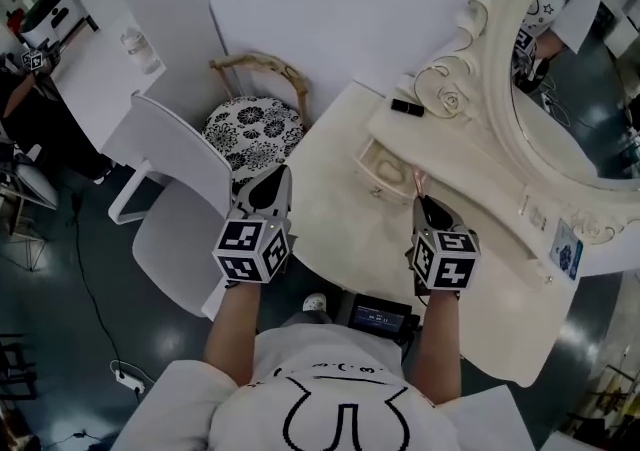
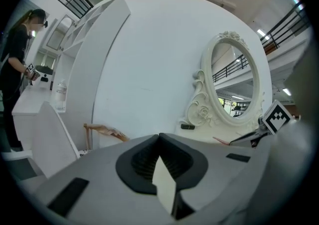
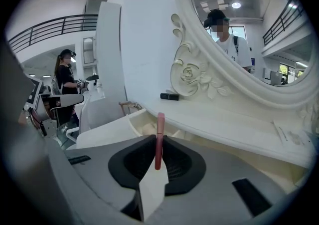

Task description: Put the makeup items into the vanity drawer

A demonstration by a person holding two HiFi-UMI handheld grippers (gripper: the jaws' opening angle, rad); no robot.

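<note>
My right gripper (image 1: 424, 202) is shut on a slim pink makeup stick (image 3: 160, 136), which stands upright between its jaws and pokes out ahead of the tips (image 1: 416, 180). It hovers over the cream vanity top (image 1: 350, 239), just short of the open drawer (image 1: 384, 168). In the right gripper view the drawer (image 3: 142, 125) lies straight ahead and below. A black lipstick (image 1: 407, 107) lies on the raised shelf beside the mirror's carved rose. My left gripper (image 1: 274, 179) hangs at the vanity's left edge, jaws together and empty (image 2: 159, 136).
An oval mirror (image 1: 560, 89) in an ornate frame stands on the shelf at the right. A floral-cushioned stool (image 1: 254, 129) and a white chair (image 1: 170, 189) stand left of the vanity. A small card (image 1: 566, 251) lies on the shelf. A person in black stands far left (image 3: 65, 77).
</note>
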